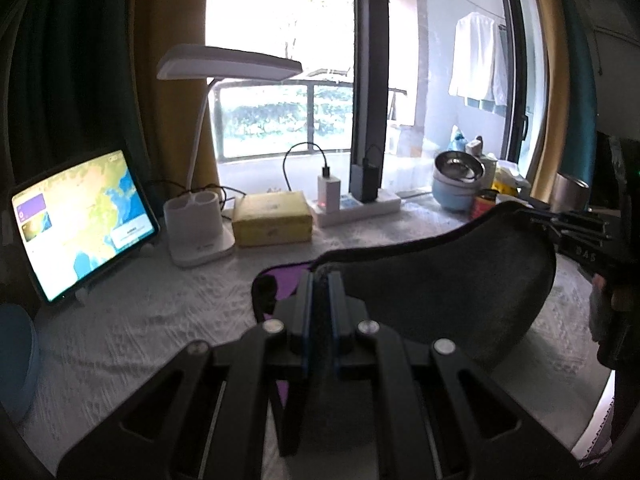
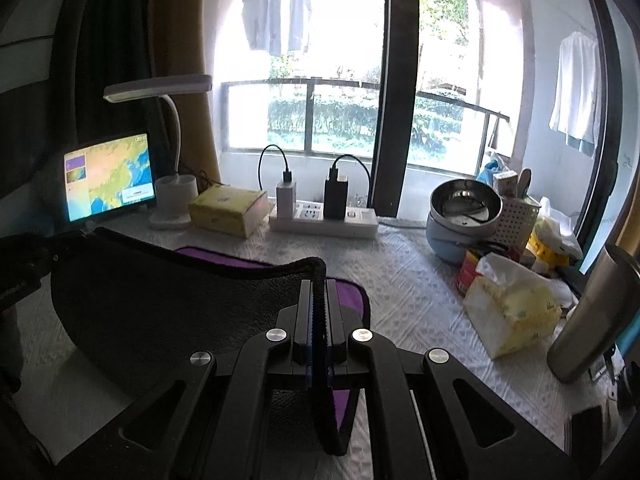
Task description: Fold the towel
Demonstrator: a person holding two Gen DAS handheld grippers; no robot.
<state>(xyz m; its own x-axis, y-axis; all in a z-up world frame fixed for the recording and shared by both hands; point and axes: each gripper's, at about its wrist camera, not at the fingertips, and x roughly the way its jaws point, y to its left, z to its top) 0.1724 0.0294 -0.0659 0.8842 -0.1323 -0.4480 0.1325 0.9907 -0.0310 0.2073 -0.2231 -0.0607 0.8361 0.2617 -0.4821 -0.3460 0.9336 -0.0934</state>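
Observation:
The towel (image 1: 440, 280) is dark grey on one face and purple on the other, with a black hem. It hangs lifted between the two grippers above the white tablecloth. My left gripper (image 1: 320, 280) is shut on one top corner. My right gripper (image 2: 319, 280) is shut on the other top corner; it also shows in the left wrist view (image 1: 568, 224) at the far right. The towel (image 2: 160, 304) sags in a curve between them. Its purple lower part (image 2: 348, 292) still rests on the table.
Along the back stand a tablet (image 1: 80, 220), a white desk lamp (image 1: 200, 236), a yellow box (image 1: 272, 218) and a power strip (image 2: 324, 220) with chargers. At the right are stacked bowls (image 2: 460, 216), a tissue pack (image 2: 512, 308) and a steel tumbler (image 2: 592, 320).

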